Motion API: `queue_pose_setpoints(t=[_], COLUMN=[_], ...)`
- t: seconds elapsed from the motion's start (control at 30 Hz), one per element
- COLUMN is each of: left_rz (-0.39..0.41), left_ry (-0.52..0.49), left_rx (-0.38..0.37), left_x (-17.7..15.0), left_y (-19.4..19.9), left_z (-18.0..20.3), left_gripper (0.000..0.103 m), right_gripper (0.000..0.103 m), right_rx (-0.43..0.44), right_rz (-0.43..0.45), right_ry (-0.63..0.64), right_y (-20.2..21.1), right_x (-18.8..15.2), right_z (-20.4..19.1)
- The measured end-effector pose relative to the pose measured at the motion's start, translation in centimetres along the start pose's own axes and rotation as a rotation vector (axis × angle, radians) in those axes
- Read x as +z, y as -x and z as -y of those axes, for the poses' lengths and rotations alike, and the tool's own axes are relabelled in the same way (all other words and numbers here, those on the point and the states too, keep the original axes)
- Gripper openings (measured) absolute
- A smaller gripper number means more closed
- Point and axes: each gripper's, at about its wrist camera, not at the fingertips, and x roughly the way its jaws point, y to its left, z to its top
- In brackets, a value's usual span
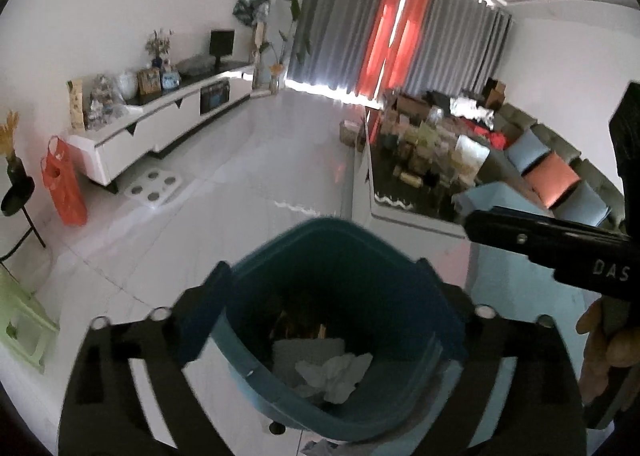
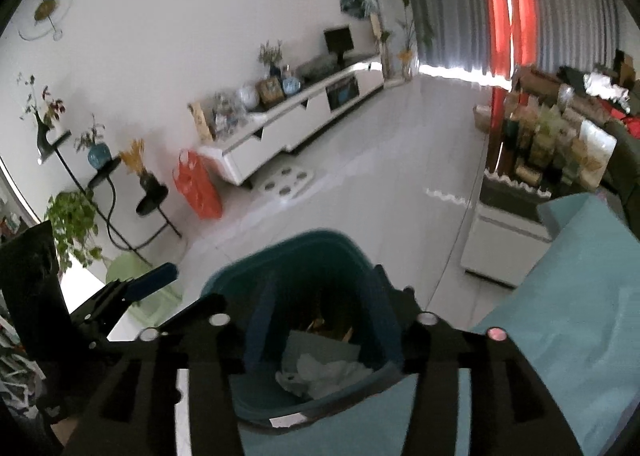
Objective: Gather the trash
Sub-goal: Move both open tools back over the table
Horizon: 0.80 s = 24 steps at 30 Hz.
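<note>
**Teal bin under two open grippers**

Black and wide apart, the fingers of the left gripper (image 1: 324, 320) stand on both sides of the teal bin (image 1: 256, 284). They hold nothing, and I cannot tell if they touch the bin's sides. The right gripper (image 2: 316, 328) is open too, with nothing between its fingers, and it hangs over the same bin.

Inside the bin, low down at 6 o'clock, lies a crumpled white tissue (image 1: 340, 372). A flat pale sheet (image 1: 296, 350) lies just beside it, under it in part. Some brown bits (image 1: 304, 326) sit deeper in, too dark to name.

In the left view, the right gripper pokes in from 3 o'clock, and a hand (image 1: 604, 340) holds it at 4 o'clock.

The bin stands on a white floor (image 1: 248, 176). A light blue cloth (image 2: 568, 296) lies at 4 o'clock in the right view, just beside the bin. An orange bag (image 1: 64, 184) leans at 9 o'clock, near a long white cabinet (image 1: 168, 124). A crowded dark table (image 1: 424, 160) is at 2 o'clock. Grey and red curtains (image 1: 400, 32) hang at 12 o'clock.
</note>
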Motion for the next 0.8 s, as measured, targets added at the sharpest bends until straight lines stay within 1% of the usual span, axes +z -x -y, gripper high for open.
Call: queue_pose_setpoints(t=[0.03,0.07,0.1,0.17,0.23,0.3,0.4,0.47,0.63,0.8], left_rz=[0.018,0.029,0.042,0.065,0.079,0.097,0.123,0.142,0.187,0.216], left_ry=[-0.007,-0.01,-0.012,-0.012,-0.012,-0.017,-0.034,-0.044,-0.078,-0.124], left_rx=[0.004,0.004,0.002,-0.001,-0.008,-0.014,-0.026,-0.04,-0.067,-0.11], left_x=[0.3,0.3,0.3,0.8,1.3,1.8,2.3,2.7,3.5,3.2], left_y=[0.7,1.5,2.3,3.6,4.7,5.9,7.7,9.0,11.6,13.5], left_z=[0.3,0.2,0.1,0.5,0.6,1.1,2.1,2.9,5.4,8.1], left_gripper=[0.095,0.098,0.098,0.098,0.098,0.098,0.098,0.098,0.098,0.098], right_gripper=[0.056,0.06,0.064,0.065,0.07,0.072,0.08,0.081,0.092,0.096], right_rx=[-0.008,-0.008,-0.006,-0.027,-0.028,-0.037,-0.048,-0.061,-0.106,-0.15], right_rz=[0.017,0.041,0.062,0.1,0.124,0.144,0.173,0.195,0.252,0.314], right_ry=[-0.003,-0.01,-0.017,-0.024,-0.033,-0.033,-0.037,-0.038,-0.04,-0.061], right_y=[0.5,1.3,2.1,3.4,4.5,5.4,6.8,7.7,10.4,13.4], right_x=[0.1,0.2,0.2,0.2,0.1,-0.1,-0.6,-1.1,-2.5,-4.0], right_z=[0.1,0.3,0.6,1.0,1.4,1.7,2.1,2.3,3.0,4.1])
